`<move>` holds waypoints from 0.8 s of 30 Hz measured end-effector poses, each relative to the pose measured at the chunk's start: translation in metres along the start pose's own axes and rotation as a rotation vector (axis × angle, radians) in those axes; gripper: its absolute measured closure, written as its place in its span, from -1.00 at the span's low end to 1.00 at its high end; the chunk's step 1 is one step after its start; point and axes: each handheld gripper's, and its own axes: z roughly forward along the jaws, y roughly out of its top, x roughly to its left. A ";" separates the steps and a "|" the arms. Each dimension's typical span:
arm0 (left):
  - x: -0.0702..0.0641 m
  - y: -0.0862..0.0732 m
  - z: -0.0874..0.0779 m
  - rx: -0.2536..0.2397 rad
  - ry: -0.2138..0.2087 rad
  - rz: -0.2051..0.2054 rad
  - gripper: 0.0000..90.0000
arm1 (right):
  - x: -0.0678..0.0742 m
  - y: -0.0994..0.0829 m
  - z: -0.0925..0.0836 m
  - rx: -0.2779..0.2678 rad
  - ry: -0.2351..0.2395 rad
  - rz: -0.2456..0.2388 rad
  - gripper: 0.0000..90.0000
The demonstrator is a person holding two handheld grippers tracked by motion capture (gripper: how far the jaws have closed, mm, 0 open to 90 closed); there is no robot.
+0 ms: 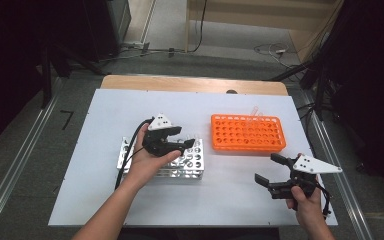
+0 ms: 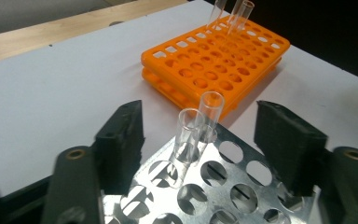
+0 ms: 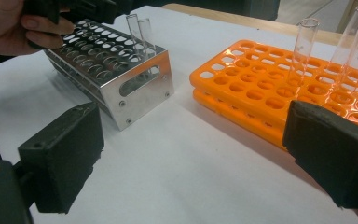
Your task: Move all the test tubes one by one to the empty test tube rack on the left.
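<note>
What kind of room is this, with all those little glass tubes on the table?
Probably a lab or test workspace. Clear test tubes stand in a metal rack, an orange plastic rack sits beside it on a white table, and cables trail over the floor behind.

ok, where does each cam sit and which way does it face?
High view: above the person's side, looking forward and down on the table; both forearms show.
Left gripper view: on the left gripper, over the metal rack.
Right gripper view: on the right gripper, low over the table.
Shared: the orange rack.
</note>
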 end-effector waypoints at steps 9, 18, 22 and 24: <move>-0.006 -0.005 -0.022 -0.037 -0.025 0.008 -0.85 | 0.000 0.002 0.000 -0.003 -0.007 0.008 -0.91; -0.011 -0.014 -0.045 -0.085 -0.029 0.006 -1.00 | -0.001 0.004 0.001 0.003 -0.016 0.008 -0.91; -0.014 -0.018 -0.053 -0.107 -0.030 0.005 -1.00 | -0.002 0.005 0.003 0.009 -0.020 0.011 -0.91; -0.015 -0.021 -0.057 -0.113 -0.025 0.007 -1.00 | -0.002 0.006 0.004 0.014 -0.021 0.012 -0.91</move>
